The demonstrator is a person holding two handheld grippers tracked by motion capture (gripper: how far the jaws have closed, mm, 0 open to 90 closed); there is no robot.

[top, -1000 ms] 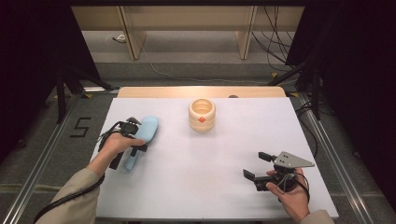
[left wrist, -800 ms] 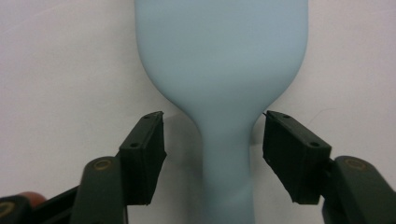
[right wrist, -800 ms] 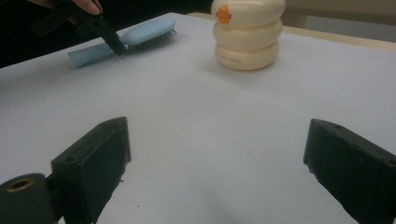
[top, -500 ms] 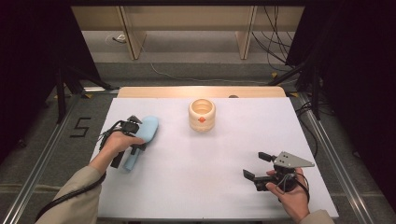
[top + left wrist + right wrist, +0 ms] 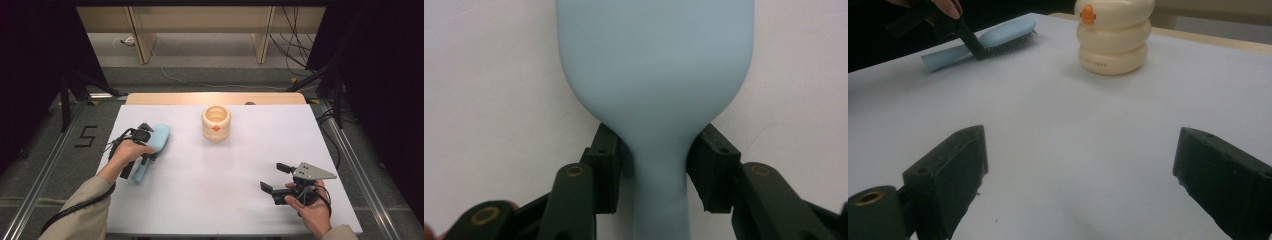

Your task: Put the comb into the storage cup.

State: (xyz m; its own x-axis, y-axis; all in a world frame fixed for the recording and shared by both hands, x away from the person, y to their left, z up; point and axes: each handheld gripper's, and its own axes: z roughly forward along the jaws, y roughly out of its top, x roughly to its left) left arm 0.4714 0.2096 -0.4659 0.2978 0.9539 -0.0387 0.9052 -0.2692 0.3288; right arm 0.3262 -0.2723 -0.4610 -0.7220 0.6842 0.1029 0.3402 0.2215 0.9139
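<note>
left tongs (image 5: 656,170): the two black jaws sit on either side of the narrow neck of a light blue hairbrush (image 5: 654,75), where the handle widens into the head; the right pad meets the plastic, while a thin dark gap seems to remain at the left pad, so whether the neck is actually clamped cannot be told. in the left gripper view the brush shows its smooth, matte, rounded back, the head broad above and the handle running down between the jaws. in the right gripper view the same hairbrush (image 5: 980,42) lies flat on the white surface (image 5: 1063,125), fine dark bristles showing along the far edge of the head. in the high view the hairbrush (image 5: 152,145) rests near the left edge of the surface, head pointing away from the person, handle toward them.

right tongs (image 5: 274,181): jaws spread wide with nothing between them, held low over the near right part of the surface, well apart from the brush.

surroundings: a cream, ribbed round container (image 5: 216,123) with a small orange mark on its side stands upright toward the far middle of the surface, apart from both tongs. bare white surface lies between the brush and the container.

hands: the left hand (image 5: 131,152) comes in from the lower left, sleeve visible, wrapped over its tool above the brush. the right hand (image 5: 312,210) cups its tool from below, palm up.
</note>
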